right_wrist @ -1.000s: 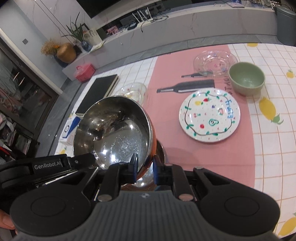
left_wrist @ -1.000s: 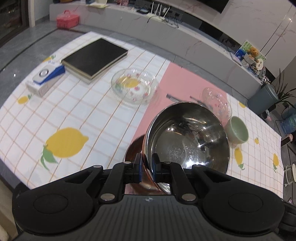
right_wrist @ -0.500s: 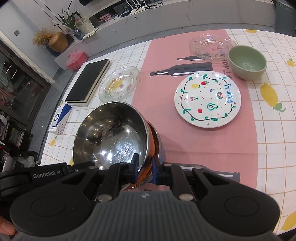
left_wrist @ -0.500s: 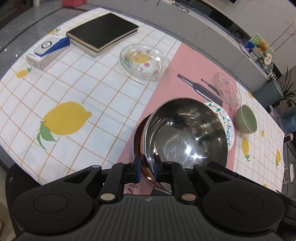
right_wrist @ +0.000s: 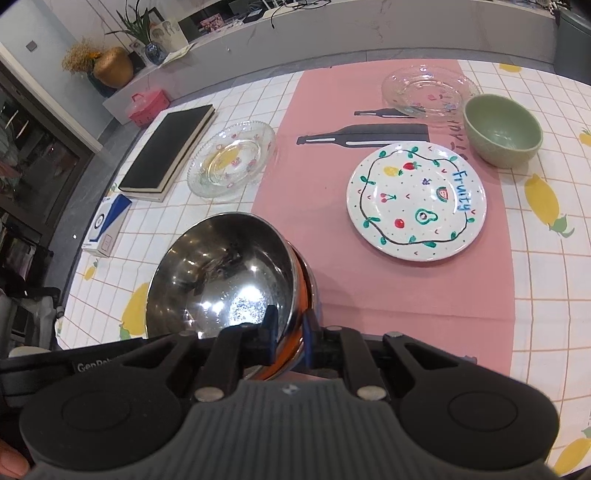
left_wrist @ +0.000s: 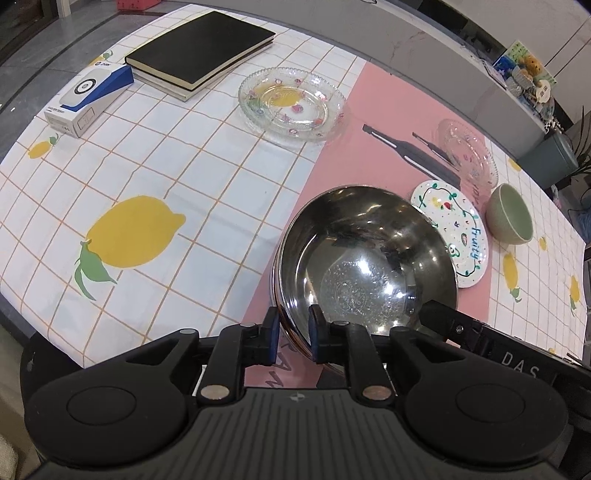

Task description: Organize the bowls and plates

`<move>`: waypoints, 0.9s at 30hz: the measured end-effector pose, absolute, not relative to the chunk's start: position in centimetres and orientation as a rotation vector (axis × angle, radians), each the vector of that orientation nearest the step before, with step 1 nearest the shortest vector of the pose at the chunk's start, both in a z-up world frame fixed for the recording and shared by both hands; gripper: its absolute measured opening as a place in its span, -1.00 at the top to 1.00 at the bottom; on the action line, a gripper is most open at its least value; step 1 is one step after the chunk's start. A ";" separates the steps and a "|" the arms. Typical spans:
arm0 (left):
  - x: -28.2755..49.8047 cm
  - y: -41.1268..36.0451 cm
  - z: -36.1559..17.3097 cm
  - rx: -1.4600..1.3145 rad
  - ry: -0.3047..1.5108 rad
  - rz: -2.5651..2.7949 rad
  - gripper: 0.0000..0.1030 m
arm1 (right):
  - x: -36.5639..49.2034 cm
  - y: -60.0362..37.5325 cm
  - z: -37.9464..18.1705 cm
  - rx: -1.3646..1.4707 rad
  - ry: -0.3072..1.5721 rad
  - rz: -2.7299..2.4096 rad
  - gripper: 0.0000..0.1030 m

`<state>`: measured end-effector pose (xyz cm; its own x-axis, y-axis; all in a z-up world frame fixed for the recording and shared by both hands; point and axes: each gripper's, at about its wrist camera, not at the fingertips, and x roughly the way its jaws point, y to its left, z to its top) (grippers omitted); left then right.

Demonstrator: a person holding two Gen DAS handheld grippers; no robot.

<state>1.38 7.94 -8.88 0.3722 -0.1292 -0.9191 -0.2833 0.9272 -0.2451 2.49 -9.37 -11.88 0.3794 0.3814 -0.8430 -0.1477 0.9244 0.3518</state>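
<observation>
A shiny steel bowl [left_wrist: 369, 266] [right_wrist: 225, 273] is nested in a second steel bowl whose rim shows just under it. My left gripper [left_wrist: 292, 330] is shut on the near rim. My right gripper [right_wrist: 290, 332] is shut on the rim at the opposite side. A white "Fruity" plate [right_wrist: 415, 201] [left_wrist: 458, 232], a green bowl [right_wrist: 502, 129] [left_wrist: 511, 214], a small clear glass plate [right_wrist: 424, 90] [left_wrist: 467, 151] and a larger clear glass plate [right_wrist: 232, 160] [left_wrist: 291, 103] lie on the table.
A black notebook [left_wrist: 199, 51] [right_wrist: 170, 147] and a blue-white box [left_wrist: 88, 98] [right_wrist: 107, 225] lie at the table's left end. The tablecloth has lemon print with a pink centre strip [right_wrist: 325, 184]. A long grey counter [right_wrist: 332, 33] runs beyond the table.
The steel bowl, held by both grippers, has come down into the second steel bowl. Both cameras now look more steeply down at the table.
</observation>
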 end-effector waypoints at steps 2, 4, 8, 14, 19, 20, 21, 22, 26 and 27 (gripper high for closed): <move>1.5 8.0 -8.9 -0.390 1.190 0.102 0.63 | 2.6 -9.2 -12.0 0.220 1.132 0.340 0.76; 1.6 7.9 -8.8 -0.385 1.192 0.100 0.63 | 2.7 -9.0 -12.1 0.205 1.130 0.337 0.77; 1.6 7.9 -8.7 -0.378 1.186 0.101 0.63 | 2.8 -9.1 -12.2 0.216 1.136 0.343 0.70; 1.6 8.1 -7.9 -0.377 1.162 0.097 0.45 | 2.6 -9.3 -11.5 0.219 1.112 0.353 0.49; 1.4 8.1 -7.1 -0.367 1.128 0.097 0.35 | 2.4 -9.9 -10.6 0.225 1.080 0.354 0.39; 1.3 8.1 -6.8 -0.356 1.116 0.093 0.35 | 2.4 -10.2 -10.4 0.232 1.073 0.354 0.39; 1.3 7.9 -6.5 -0.338 1.103 0.088 0.35 | 2.3 -10.4 -10.1 0.239 1.066 0.353 0.39; 1.2 7.6 -6.1 -0.320 1.085 0.081 0.35 | 2.3 -10.7 -9.9 0.246 1.057 0.354 0.39; 1.1 6.6 -4.6 -0.270 1.015 0.037 0.35 | 2.2 -11.8 -8.9 0.264 1.017 0.352 0.37; 1.2 6.3 -4.2 -0.266 1.001 0.021 0.35 | 2.3 -12.1 -8.7 0.267 1.008 0.350 0.37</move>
<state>1.24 6.29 -4.25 0.5418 -0.1044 -0.8340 -0.1390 0.9675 -0.2114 2.26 -12.11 -8.69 0.4856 0.4048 -0.7748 -0.1616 0.9126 0.3755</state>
